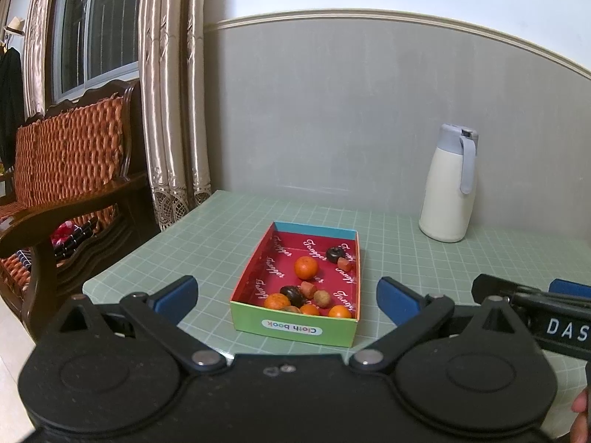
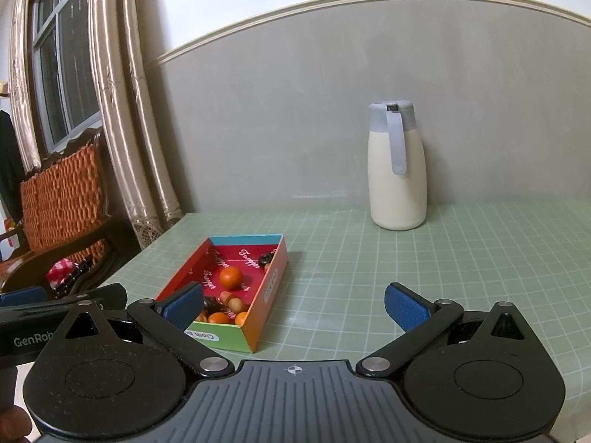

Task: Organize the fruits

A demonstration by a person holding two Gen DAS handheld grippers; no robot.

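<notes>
A shallow cardboard box point(image 1: 293, 326) with a red inside and green front wall marked "Cloth book" stands on the green grid mat. It holds several small fruits: oranges point(image 1: 306, 267), dark round ones point(image 1: 334, 254), a brown one point(image 1: 322, 298) and reddish pieces. My left gripper point(image 1: 286, 297) is open and empty, just in front of the box. My right gripper point(image 2: 293, 306) is open and empty, to the right of the box point(image 2: 271, 288); its left finger overlaps the box's near corner in the right wrist view. The orange point(image 2: 231, 277) shows there too.
A cream thermos jug point(image 1: 448, 184) with a grey lid and handle stands at the back right by the grey wall, also in the right wrist view point(image 2: 397, 168). A wooden chair with orange cushions point(image 1: 70, 155) and curtains point(image 1: 171, 110) stand left of the table edge.
</notes>
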